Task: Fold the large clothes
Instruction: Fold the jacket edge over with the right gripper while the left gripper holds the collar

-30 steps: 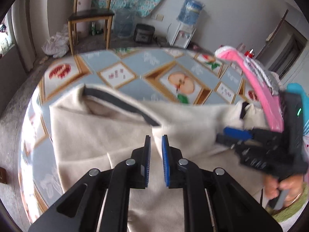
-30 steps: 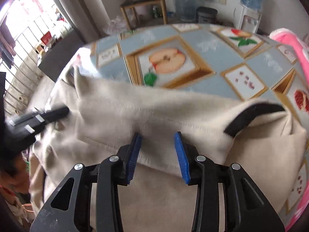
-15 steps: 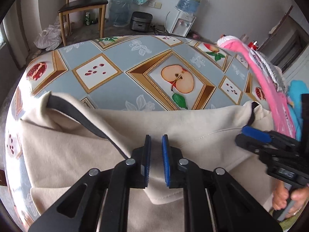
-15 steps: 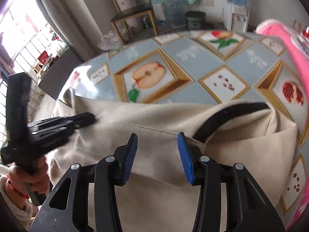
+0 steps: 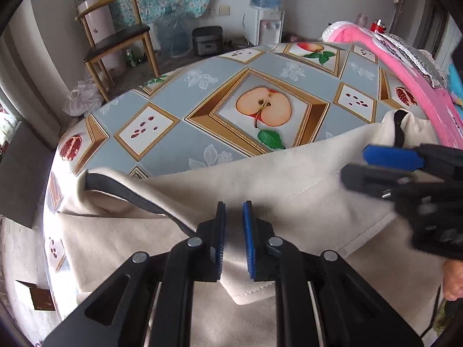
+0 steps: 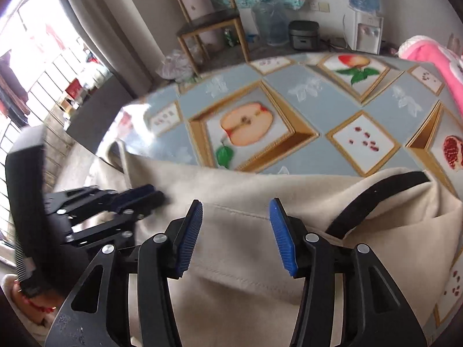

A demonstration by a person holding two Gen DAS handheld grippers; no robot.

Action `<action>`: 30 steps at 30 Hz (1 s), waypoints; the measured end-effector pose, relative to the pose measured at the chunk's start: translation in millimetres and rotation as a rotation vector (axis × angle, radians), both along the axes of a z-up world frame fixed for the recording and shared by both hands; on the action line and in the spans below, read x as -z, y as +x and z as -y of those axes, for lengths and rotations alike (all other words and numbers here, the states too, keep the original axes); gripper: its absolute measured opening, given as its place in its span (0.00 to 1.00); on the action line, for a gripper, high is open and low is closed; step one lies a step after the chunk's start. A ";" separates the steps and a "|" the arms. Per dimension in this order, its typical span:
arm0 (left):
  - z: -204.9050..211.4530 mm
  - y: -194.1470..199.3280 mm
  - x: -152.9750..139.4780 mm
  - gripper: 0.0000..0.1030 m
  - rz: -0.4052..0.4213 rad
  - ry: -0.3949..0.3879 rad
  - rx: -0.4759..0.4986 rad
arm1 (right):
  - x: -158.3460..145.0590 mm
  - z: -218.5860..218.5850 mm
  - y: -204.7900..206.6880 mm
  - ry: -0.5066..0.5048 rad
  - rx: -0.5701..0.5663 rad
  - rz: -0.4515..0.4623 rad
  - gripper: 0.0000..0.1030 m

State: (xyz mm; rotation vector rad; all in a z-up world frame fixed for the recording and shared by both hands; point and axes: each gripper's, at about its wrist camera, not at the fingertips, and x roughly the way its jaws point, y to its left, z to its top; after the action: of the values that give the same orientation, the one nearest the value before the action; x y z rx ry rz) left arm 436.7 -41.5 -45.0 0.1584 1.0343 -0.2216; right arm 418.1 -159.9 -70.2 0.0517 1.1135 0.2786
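A large cream garment (image 5: pixel 289 179) with black trim (image 5: pixel 124 190) lies across the near half of the fruit-patterned table (image 5: pixel 202 98). My left gripper (image 5: pixel 233 225) is shut on a fold of it, and a hemmed flap hangs below the pads. In the right wrist view the same gripper (image 6: pixel 154 193) presses into the cloth at the left. My right gripper (image 6: pixel 235 225) hovers over the garment (image 6: pixel 246 190) with its jaws opening; cloth lies under them and neither pad presses on it. It also shows at the right of the left wrist view (image 5: pixel 354 164).
Pink clothing (image 5: pixel 405 66) is heaped along the table's right side. Beyond the far edge stand a wooden chair (image 5: pixel 115 40), a water dispenser (image 5: pixel 266 23) and a dark cooker (image 5: pixel 207 40). A hand (image 6: pixel 31 303) holds the left gripper's handle.
The right jaws have spread wider over the cloth. The left gripper has carried its fold toward the right gripper, and more bare table shows beyond the garment's far edge.
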 end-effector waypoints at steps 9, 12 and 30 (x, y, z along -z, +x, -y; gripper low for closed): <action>0.9 -20.6 -15.9 0.17 0.064 0.007 0.054 | -18.5 12.2 -25.6 -0.041 0.036 0.030 0.53; 8.8 -22.5 -4.6 0.17 0.045 0.063 0.059 | -0.6 6.5 -25.2 -0.111 0.027 -0.009 0.53; -137.1 -237.8 -63.6 0.53 0.056 -0.137 -0.210 | -61.2 62.2 -264.5 -0.073 0.220 0.022 0.89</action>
State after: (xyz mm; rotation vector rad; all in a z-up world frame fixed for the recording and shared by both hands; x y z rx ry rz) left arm 198.9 95.6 18.6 -0.0677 0.9688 -0.0960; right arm 153.7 -222.1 -9.0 0.1053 1.0846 0.0414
